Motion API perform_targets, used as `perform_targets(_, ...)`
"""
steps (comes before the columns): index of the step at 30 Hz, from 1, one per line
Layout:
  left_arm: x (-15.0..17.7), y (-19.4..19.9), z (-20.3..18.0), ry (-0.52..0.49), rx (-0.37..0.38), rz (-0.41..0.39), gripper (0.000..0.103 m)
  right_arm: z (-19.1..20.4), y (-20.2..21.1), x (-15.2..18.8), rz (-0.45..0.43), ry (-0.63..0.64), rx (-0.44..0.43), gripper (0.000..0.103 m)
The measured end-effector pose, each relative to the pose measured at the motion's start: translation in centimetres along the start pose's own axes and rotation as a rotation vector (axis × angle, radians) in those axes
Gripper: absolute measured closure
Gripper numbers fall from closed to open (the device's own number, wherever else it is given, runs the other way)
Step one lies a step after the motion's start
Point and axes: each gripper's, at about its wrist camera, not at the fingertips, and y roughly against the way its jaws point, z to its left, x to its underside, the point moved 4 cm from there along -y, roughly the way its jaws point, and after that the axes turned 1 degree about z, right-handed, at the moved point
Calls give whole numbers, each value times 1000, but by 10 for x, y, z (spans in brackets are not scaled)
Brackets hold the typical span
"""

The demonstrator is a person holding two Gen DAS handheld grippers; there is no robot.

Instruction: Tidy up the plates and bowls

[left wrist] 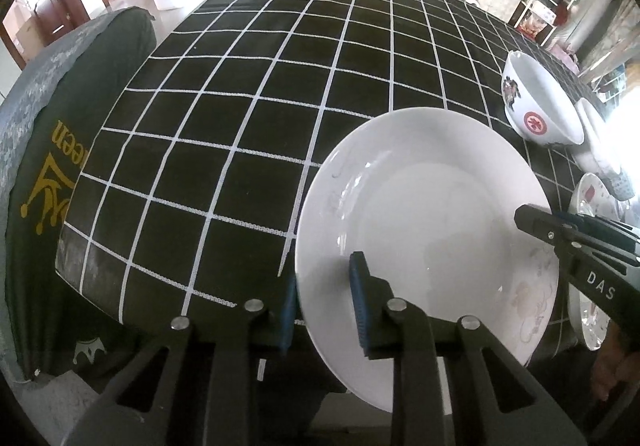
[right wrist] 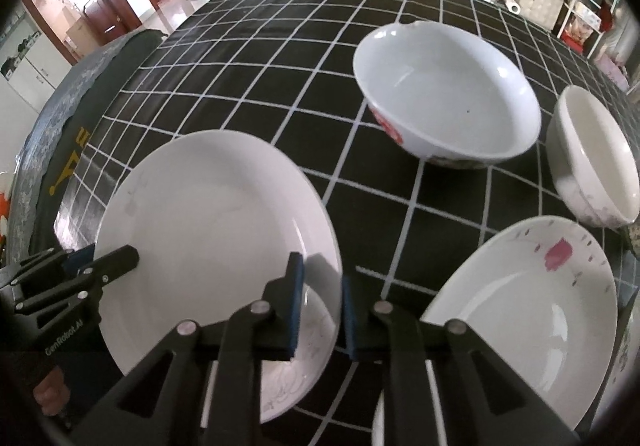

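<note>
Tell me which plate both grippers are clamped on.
The plain white plate on the left, each gripper gripping its rim; the plate with the pink mark lies untouched.

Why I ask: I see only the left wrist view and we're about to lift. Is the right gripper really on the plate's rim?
Observer: Yes. The right gripper has its jaws astride the rim of the white plate, one pad inside, one outside, closed on it.
Operator: Anything inside the big bowl? I see only its outside.
Observer: No, the big bowl is empty.
Operator: What lies to the right of our plate?
Observer: A second plate with a pink mark. It lies apart from ours, with black cloth showing between them.
</note>
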Motion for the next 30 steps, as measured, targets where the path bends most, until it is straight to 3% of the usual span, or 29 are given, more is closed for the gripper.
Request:
perform_targets(8, 0, 23, 1, 9, -47, -27, 83, -13, 14, 6, 2, -36, -4, 82)
perform_targets(13, 4, 57, -10, -18, -48, -98, 83, -24, 48, 14, -63, -66, -8, 82)
perform_targets(19, 10, 84, -57, -97, 0, -145, 83, -54, 80, 28, -122, -117, 14, 82)
perform_targets(25, 15, 86, -124, -209, 91, -132, 79, -101, 97, 53, -137, -203, 77, 82)
perform_targets(27, 18, 83, -142, -240, 112, -127, 72, -121, 100, 63, -137, -233, 107, 79)
perform_targets(30, 21, 76, -172, -302, 141, -110, 72, -144, 102, 77, -137, -272, 139, 72)
